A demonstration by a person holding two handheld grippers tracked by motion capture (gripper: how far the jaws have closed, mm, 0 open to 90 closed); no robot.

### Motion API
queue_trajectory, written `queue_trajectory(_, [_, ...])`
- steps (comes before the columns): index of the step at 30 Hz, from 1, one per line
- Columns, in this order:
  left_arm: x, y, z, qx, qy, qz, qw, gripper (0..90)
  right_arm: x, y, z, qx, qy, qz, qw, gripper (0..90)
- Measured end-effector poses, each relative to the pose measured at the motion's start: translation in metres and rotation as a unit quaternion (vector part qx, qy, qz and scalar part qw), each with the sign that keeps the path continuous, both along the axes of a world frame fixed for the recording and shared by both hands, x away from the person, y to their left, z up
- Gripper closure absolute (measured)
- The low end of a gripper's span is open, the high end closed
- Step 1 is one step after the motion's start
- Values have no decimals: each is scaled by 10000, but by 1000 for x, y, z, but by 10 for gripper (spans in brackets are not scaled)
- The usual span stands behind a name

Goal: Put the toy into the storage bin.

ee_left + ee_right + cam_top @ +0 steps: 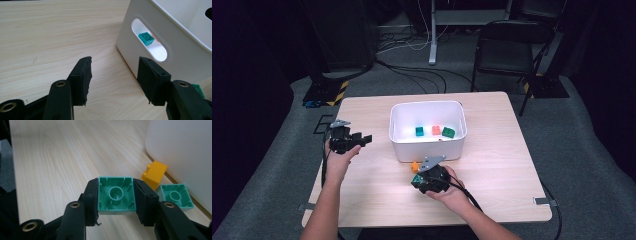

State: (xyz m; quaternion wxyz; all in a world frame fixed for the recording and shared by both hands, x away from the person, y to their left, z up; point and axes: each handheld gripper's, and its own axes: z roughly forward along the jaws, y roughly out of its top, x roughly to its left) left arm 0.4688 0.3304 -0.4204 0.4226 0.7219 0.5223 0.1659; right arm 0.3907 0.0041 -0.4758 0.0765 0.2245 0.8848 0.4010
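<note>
**Table stock, near edge to far side**

Right gripper (pixel 116 195): nearest the person's edge of the table (pixel 492 165), held in the right hand (pixel 452 192); clamped on a green block (pixel 116 193), pads pressing its two opposite sides, hollow underside with round socket turned toward the gripper's camera. Seen in the high view as right gripper (pixel 422 180) just in front of the bin's near wall, green block (pixel 416 180) at its tip

Second green block (pixel 176 196): lying on the table just beyond and beside the held one, hollow side up, close to the bin wall; not touching the pads

Orange block (pixel 153 173): next behind, tilted, resting at the foot of the bin wall, just beside the second green block. Visible from above as orange block (pixel 415 165) between the right gripper and the bin

Left gripper (pixel 113 80): at the left of the table, held in the left hand (pixel 339 157); jaws wide apart, nothing between them, pointed at the bin's side wall. From above, left gripper (pixel 362 140) near the bin, apart from it

White bin (pixel 394 132): middle of the table, open top, oval handle cut-out in the side wall

Contents of bin, far half of the floor, in a row: teal block (pixel 419 131), salmon-orange block (pixel 436 130), green block in bin (pixel 448 132); teal block (pixel 147 38) also seen through the handle cut-out

Black folding chair (pixel 507 45): beyond the far edge of the table, on grey carpet
</note>
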Motion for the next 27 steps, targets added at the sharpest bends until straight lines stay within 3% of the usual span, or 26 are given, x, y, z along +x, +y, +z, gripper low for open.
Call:
queue_trajectory(6, [-1, 3, 4, -45, -90, 21, 9999, 446, 0, -8, 23, 95, 30, -25, 9999, 581])
queue_trajectory(27, [-1, 8, 6, -121, -108, 66, 9998, 447, 16, -42, 91, 340, -52, -239, 9991, 582])
